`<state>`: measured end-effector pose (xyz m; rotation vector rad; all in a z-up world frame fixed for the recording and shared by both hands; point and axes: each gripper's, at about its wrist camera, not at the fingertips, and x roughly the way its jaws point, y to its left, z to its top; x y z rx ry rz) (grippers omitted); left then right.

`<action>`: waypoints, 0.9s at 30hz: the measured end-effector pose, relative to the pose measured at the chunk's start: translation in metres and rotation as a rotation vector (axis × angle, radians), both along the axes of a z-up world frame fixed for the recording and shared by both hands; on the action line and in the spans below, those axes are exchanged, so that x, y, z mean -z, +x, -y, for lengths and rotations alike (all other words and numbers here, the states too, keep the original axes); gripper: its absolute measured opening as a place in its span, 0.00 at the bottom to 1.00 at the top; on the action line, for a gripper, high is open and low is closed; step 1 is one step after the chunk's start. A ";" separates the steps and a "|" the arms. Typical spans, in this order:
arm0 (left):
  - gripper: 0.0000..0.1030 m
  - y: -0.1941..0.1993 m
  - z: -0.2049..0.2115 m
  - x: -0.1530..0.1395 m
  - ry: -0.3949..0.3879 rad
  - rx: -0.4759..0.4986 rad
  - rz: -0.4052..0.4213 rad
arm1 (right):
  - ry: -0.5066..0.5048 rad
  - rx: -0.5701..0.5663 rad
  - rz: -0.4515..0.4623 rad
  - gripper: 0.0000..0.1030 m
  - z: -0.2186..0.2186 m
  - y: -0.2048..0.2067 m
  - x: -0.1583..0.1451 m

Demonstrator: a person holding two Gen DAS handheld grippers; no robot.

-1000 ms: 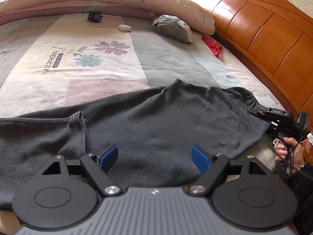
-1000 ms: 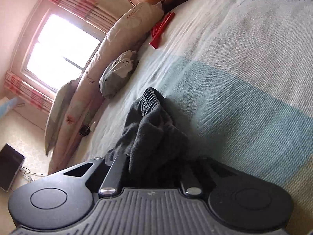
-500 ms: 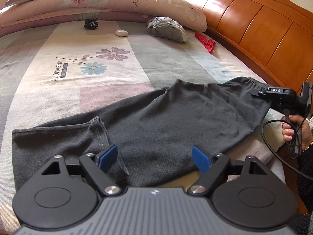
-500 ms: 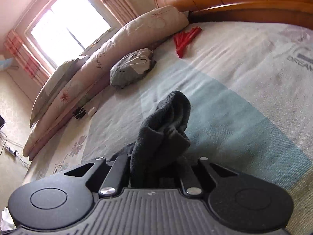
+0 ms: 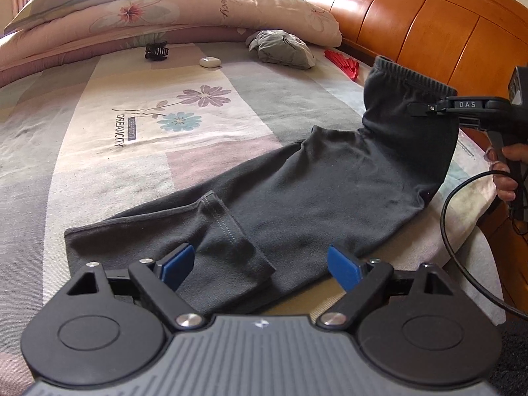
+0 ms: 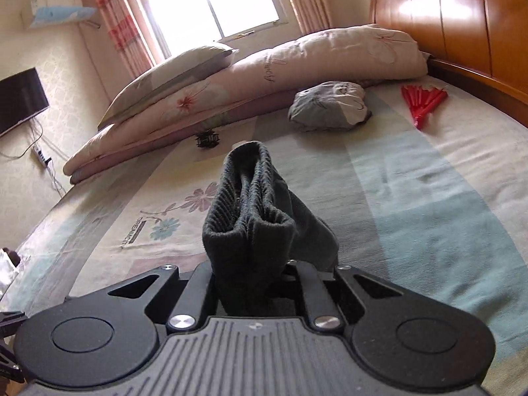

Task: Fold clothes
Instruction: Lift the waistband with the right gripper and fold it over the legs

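Note:
Dark grey trousers lie across the near part of the bed, legs to the left, folded hem just ahead of my left gripper. The left gripper is open and empty, blue pads either side of the cloth, slightly above it. My right gripper is shut on the ribbed waistband and holds that end lifted off the bed at the right. In the right wrist view the bunched waistband stands up between the closed fingers of the right gripper.
The patterned bedsheet stretches beyond. A grey folded garment, red fan, white case and black hair clip lie near the pillows. A wooden headboard runs along the right.
The right gripper has lifted the waistband end up off the bed and tilted up towards the window. The left gripper has drawn back, so more of the trousers shows.

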<state>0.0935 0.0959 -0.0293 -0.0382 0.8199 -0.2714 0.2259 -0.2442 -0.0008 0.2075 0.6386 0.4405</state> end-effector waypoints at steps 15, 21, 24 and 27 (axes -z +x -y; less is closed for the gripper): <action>0.86 -0.020 -0.054 0.005 -0.007 -0.027 -0.009 | -0.272 -0.235 0.071 0.11 -0.145 -0.026 -0.013; 0.86 -0.027 -0.067 0.006 -0.042 -0.034 -0.004 | -0.327 -0.326 0.100 0.11 -0.191 -0.036 -0.020; 0.86 -0.031 -0.074 0.005 -0.060 -0.049 0.002 | -0.332 -0.364 0.114 0.11 -0.210 -0.042 -0.023; 0.86 -0.036 -0.079 0.004 -0.051 -0.061 0.004 | -0.330 -0.391 0.119 0.11 -0.225 -0.047 -0.025</action>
